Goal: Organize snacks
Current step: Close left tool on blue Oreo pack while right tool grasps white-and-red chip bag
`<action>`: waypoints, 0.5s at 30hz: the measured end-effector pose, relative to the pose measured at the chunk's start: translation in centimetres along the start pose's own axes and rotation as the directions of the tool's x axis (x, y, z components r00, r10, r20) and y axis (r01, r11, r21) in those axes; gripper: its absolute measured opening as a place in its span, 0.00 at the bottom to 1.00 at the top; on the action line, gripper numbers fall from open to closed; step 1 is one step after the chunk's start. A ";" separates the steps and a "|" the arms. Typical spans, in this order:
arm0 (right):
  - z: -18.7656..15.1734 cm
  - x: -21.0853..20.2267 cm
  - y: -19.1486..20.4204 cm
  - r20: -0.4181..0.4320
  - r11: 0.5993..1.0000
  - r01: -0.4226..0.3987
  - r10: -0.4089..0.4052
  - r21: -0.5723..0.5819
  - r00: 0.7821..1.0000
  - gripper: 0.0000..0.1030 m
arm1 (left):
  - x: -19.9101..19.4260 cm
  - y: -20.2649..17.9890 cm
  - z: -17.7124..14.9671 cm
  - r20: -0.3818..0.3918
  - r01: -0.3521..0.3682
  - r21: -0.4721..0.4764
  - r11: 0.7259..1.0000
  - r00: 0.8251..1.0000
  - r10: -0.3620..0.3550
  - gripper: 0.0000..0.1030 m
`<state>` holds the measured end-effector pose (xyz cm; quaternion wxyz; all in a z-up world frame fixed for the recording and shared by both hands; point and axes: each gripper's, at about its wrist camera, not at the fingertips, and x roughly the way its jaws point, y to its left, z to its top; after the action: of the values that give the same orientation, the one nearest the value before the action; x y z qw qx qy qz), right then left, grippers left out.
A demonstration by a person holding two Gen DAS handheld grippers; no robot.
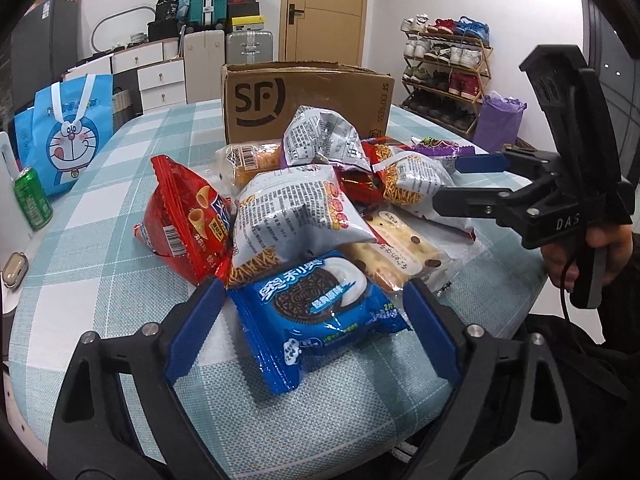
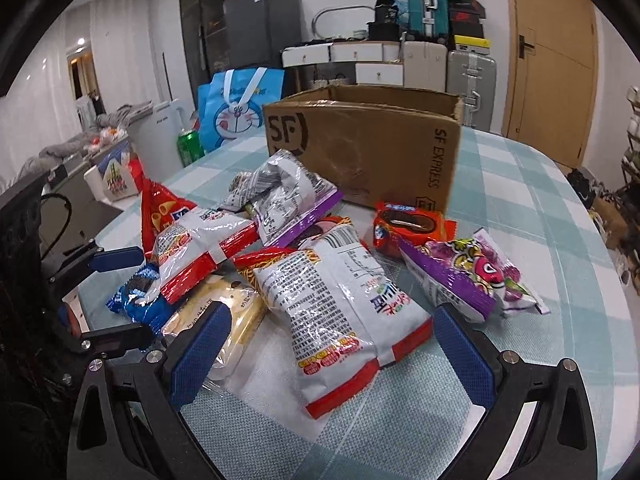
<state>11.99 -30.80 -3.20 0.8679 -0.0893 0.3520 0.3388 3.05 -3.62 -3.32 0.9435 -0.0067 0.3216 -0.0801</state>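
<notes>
While both grippers gape empty, the snack pile (image 1: 312,208) blocks the cardboard box (image 1: 304,100) behind.

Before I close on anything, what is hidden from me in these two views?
- Inside of the cardboard box: its front wall blocks it in both views.
- Snacks low in the pile: the white bag covers them, left wrist view.
- Blue cookie pack: mostly hidden under a white and red bag, right wrist view.
- Small print on wrappers: too small.
</notes>
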 end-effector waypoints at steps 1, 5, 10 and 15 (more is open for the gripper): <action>0.1 0.2 0.1 -0.009 1.000 0.001 -0.001 -0.006 1.000 1.00 | 0.1 0.0 0.0 0.000 0.000 0.002 1.000 1.000 0.000 0.87; 0.4 0.9 -0.4 -0.039 1.000 -0.013 0.013 0.012 0.999 1.00 | 0.4 0.3 0.1 -0.006 0.023 -0.016 1.000 1.000 -0.023 0.79; 1.1 1.4 -0.7 -0.055 1.000 0.006 -0.007 -0.012 0.998 1.00 | -0.1 0.4 0.1 0.004 0.041 -0.026 0.999 0.999 -0.041 0.61; 1.3 2.5 -0.1 -0.107 0.999 -0.006 0.000 -0.053 0.994 0.99 | -0.6 0.4 0.0 0.004 0.039 -0.024 0.999 0.999 -0.039 0.56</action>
<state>14.07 -29.08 -3.97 0.8447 -0.1300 0.3888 0.3442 2.67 -3.12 -3.02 0.9422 -0.0243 0.3204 -0.0947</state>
